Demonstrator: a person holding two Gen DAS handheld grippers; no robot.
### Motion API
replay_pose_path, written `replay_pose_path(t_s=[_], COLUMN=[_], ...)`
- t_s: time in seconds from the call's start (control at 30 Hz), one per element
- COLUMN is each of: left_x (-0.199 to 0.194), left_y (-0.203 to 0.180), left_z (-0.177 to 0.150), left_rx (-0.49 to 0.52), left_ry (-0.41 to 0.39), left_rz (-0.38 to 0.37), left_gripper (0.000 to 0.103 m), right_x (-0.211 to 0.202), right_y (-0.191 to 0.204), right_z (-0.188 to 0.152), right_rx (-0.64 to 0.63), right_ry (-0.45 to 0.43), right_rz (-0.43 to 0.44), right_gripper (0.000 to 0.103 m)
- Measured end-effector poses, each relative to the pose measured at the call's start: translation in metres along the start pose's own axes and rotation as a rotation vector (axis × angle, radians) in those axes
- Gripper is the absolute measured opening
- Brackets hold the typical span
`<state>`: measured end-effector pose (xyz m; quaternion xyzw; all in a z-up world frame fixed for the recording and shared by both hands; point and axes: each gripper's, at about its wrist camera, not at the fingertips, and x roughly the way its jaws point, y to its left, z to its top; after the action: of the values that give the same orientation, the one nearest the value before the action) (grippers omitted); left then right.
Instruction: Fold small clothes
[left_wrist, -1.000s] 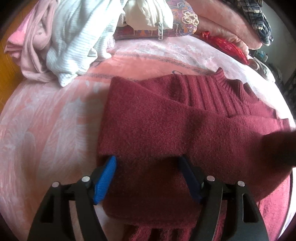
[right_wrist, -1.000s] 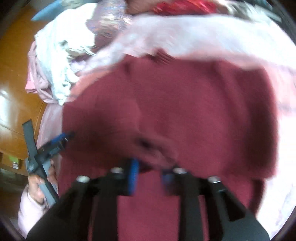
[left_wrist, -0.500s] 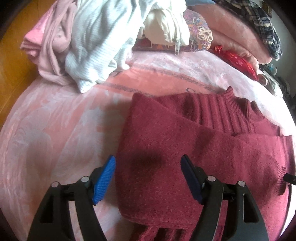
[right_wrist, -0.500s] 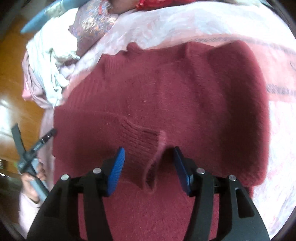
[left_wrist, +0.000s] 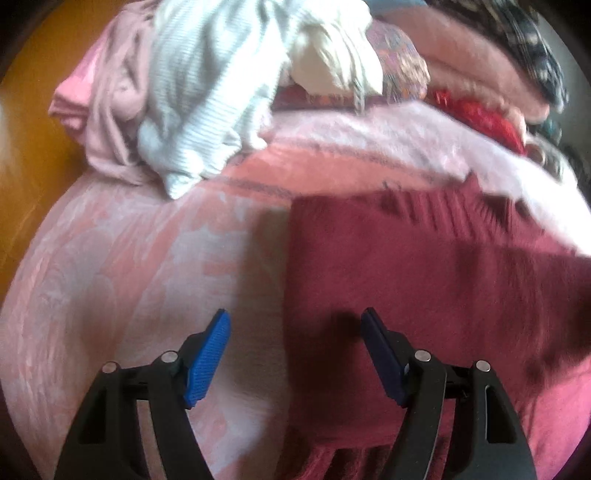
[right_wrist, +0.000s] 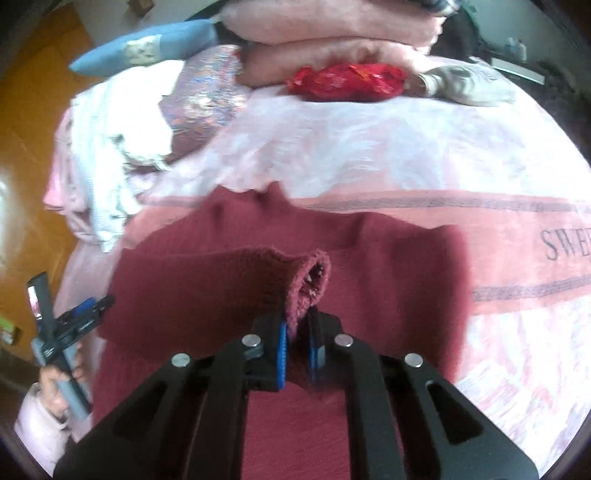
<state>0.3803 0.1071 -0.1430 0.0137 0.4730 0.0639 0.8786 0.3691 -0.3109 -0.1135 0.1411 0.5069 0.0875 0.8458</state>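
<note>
Sweater: a dark red knit sweater lies spread on the pink patterned blanket covering the bed, its ribbed neck toward the far pillows.
Sleeve: one sleeve is laid across the body of the sweater; its cuff is raised off the fabric, the open end facing the right wrist camera (a pale lining shows inside).
Right gripper: the right gripper is clenched on the lower edge of the cuff, blue pads pressed against the knit from both sides.
Left gripper: the left gripper is spread wide and grips nothing; the sweater's left edge runs between its blue pads, one pad over bare blanket, the other over red knit.
Left hand: in the right wrist view a hand in a pale pink sleeve holds that tool at the bed's left side.
Surroundings: a heap of white and pink clothes sits at the far left of the bed; a red crinkled bundle lies against folded pink bedding at the head.
</note>
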Motion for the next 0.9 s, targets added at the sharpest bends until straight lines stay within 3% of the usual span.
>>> replay_pose_path(t_s=[0.1, 0.17, 0.27, 0.33, 0.43, 0.47, 0.53, 0.6, 0.77, 0.87, 0.9], left_x=[0.014, 0.014, 0.009, 0.005, 0.006, 0.007, 0.009, 0.012, 0.019, 0.010, 0.003], left_y=[-0.008, -0.007, -0.004, -0.001, -0.002, -0.003, -0.006, -0.009, -0.004, 0.008, 0.012], left_z=[-0.007, -0.007, -0.003, -0.001, -0.003, -0.004, -0.007, -0.008, -0.011, -0.007, -0.007], left_rx=[0.009, 0.004, -0.001, -0.015, -0.010, -0.004, 0.009, 0.026, 0.000, -0.046, -0.040], left_ry=[0.011, 0.002, 0.001, -0.006, 0.005, 0.006, 0.001, 0.000, 0.011, 0.064, 0.072], left_rz=[0.033, 0.036, 0.020, 0.010, 0.007, 0.012, 0.022, 0.027, -0.001, -0.060, -0.068], left_gripper=[0.076, 0.077, 0.077, 0.077, 0.077, 0.077, 0.077, 0.077, 0.080, 0.079, 0.079], right_x=[0.030, 0.031, 0.016, 0.008, 0.013, 0.015, 0.019, 0.023, 0.025, 0.003, -0.012], right_y=[-0.021, -0.032, -0.034, -0.031, -0.030, -0.027, -0.024, -0.032, -0.027, -0.029, -0.028], right_z=[-0.010, -0.013, -0.011, -0.012, -0.021, -0.023, -0.023, -0.023, -0.029, -0.033, -0.036], right_rx=[0.039, 0.066, 0.054, 0.031, 0.040, 0.028, 0.001, 0.061, 0.022, 0.058, 0.066], right_ry=[0.065, 0.060, 0.069, 0.069, 0.136, 0.143, 0.133, 0.130, 0.108, 0.083, 0.082], right_rz=[-0.039, 0.001, 0.016, 0.001, 0.013, -0.021, -0.074, -0.075, -0.113, -0.042, -0.006], right_gripper=[0.012, 0.015, 0.041, 0.047, 0.044, 0.040, 0.019, 0.013, 0.014, 0.021, 0.028])
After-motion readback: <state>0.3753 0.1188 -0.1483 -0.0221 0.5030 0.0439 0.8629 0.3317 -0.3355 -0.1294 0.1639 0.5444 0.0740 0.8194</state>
